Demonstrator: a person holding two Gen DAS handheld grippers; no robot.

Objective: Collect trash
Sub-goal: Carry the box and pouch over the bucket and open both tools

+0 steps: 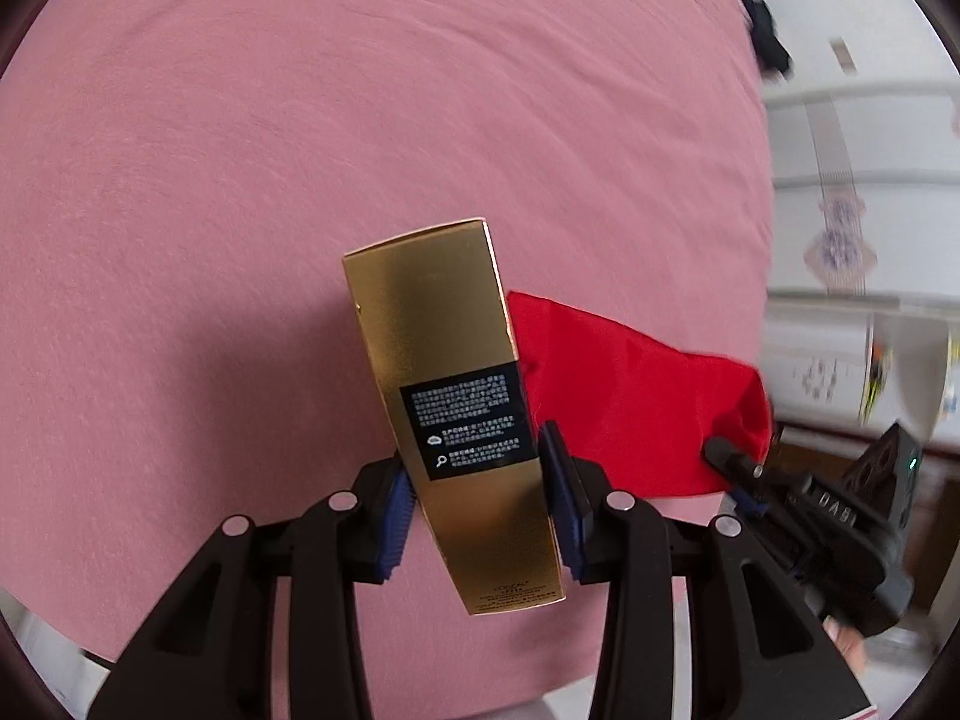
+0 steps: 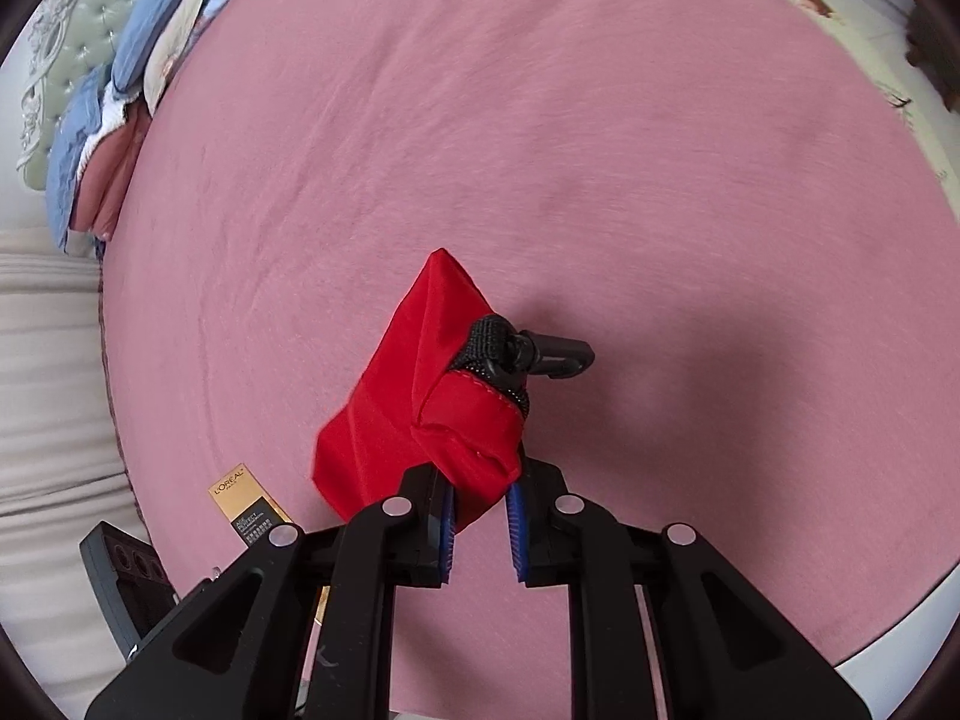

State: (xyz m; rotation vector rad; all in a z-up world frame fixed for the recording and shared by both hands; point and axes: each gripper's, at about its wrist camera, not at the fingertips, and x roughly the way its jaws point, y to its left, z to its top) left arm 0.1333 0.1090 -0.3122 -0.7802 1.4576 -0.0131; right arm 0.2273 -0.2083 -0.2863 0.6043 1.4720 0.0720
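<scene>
A tall gold carton (image 1: 456,396) with a black label stands between the blue pads of my left gripper (image 1: 480,504), which is shut on its lower half. To its right hangs a red fabric bag (image 1: 630,396), lifted above the pink bedspread (image 1: 300,150). In the right wrist view my right gripper (image 2: 480,516) is shut on a fold of the red bag (image 2: 408,414). The bag's black strap and clip (image 2: 540,354) stick out to the right. The gold carton (image 2: 246,504) shows at lower left, beside the bag. From the left wrist view the right gripper (image 1: 735,468) pinches the bag's right corner.
The pink bedspread (image 2: 600,150) fills both views. Blue and white folded bedding (image 2: 120,90) lies against a green tufted headboard (image 2: 66,36) at far left. Beyond the bed's right edge is patterned tiled floor (image 1: 852,180) with a dark object (image 1: 768,36) on it.
</scene>
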